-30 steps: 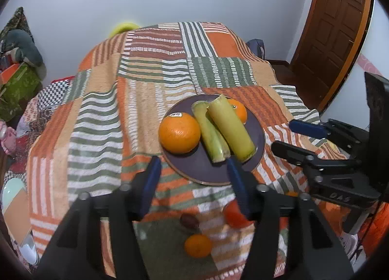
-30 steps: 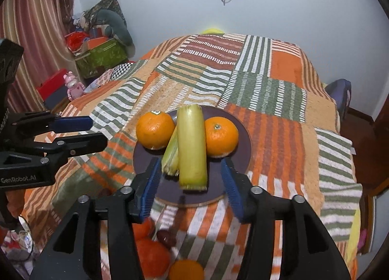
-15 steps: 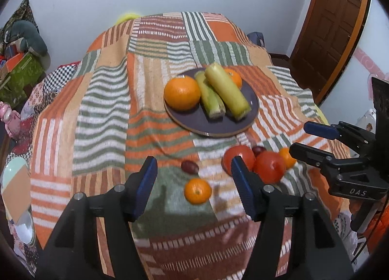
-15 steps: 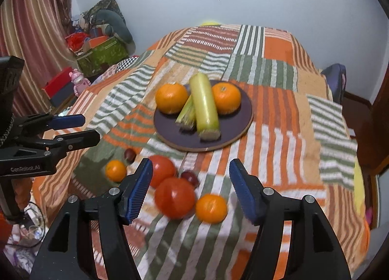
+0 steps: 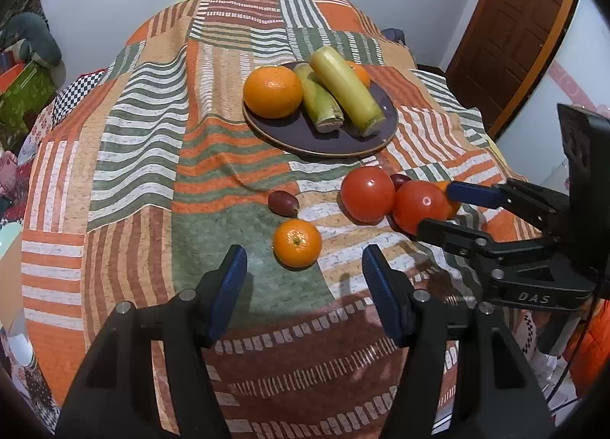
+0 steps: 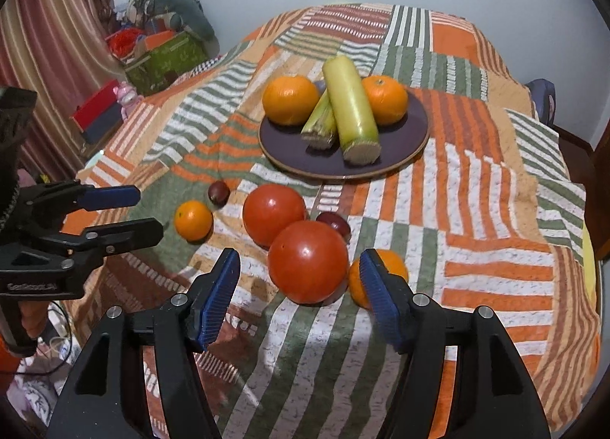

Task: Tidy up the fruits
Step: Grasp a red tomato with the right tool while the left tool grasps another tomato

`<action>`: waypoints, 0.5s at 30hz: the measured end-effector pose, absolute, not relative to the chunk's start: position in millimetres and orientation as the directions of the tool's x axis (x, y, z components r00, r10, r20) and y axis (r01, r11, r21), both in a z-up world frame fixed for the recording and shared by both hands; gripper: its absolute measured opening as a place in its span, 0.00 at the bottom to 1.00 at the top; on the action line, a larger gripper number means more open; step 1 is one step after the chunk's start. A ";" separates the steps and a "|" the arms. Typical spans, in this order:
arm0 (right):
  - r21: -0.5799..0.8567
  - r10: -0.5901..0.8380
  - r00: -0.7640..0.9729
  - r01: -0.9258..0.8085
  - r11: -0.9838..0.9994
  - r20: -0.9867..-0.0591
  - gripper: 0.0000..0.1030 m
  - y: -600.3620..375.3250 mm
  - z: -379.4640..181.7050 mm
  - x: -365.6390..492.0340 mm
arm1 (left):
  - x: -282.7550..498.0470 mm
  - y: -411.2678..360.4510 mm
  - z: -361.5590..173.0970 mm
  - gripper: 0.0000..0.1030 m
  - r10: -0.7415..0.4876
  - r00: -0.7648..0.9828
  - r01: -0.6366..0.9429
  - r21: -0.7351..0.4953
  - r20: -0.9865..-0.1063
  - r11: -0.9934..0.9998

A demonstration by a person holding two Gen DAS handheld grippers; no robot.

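A dark plate (image 5: 305, 136) (image 6: 415, 122) on the striped bedspread holds two oranges (image 5: 272, 91) (image 6: 385, 99) and two pale green stalks (image 5: 345, 90) (image 6: 350, 107). Loose on the cloth lie two red tomatoes (image 6: 308, 261) (image 6: 273, 213), two small oranges (image 5: 297, 243) (image 6: 396, 265) and two dark plums (image 5: 283, 203) (image 6: 333, 221). My left gripper (image 5: 305, 271) is open and empty, just in front of the small orange. My right gripper (image 6: 299, 279) is open, with the near tomato between its fingertips, not touching.
The striped cloth (image 5: 133, 157) drops off at the bed's edges. Boxes and toys (image 6: 160, 54) stand on the floor at the left. A brown door (image 5: 518, 27) is at the right. Each gripper shows in the other's view (image 5: 495, 225) (image 6: 95, 214).
Both grippers have pulled back from the plate and lowered toward the near loose fruit. The fruit has not moved.
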State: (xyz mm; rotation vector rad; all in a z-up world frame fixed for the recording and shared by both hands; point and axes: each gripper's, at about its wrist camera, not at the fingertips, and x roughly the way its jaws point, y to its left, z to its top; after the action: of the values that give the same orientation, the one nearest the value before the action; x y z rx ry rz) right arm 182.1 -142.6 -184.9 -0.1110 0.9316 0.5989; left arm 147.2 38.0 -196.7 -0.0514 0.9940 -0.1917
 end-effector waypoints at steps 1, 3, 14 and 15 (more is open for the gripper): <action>0.152 0.433 0.450 -0.536 0.831 -0.781 0.60 -140.6 -185.5 181.8 | 146.9 36.7 -197.0 0.61 -0.185 0.529 0.142 -0.129 -0.828 0.981; 0.130 0.420 0.458 -0.540 0.832 -0.784 0.60 -137.0 -185.6 181.9 | 147.0 34.1 -197.6 0.61 -0.188 0.525 0.152 -0.126 -0.830 0.980; 0.064 0.386 0.480 -0.559 0.827 -0.788 0.41 -135.0 -186.5 188.0 | 159.2 26.2 -195.9 0.61 -0.223 0.513 0.163 -0.161 -0.829 0.973; 0.072 0.391 0.478 -0.558 0.827 -0.787 0.41 -136.0 -185.9 187.6 | 160.5 25.3 -195.8 0.61 -0.225 0.513 0.165 -0.162 -0.828 0.973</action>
State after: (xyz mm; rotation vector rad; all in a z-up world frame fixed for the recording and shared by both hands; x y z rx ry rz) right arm 187.6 -136.0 -185.9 -0.2044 0.9021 0.5846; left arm 160.5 25.3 -195.8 -0.0652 1.0054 -0.2342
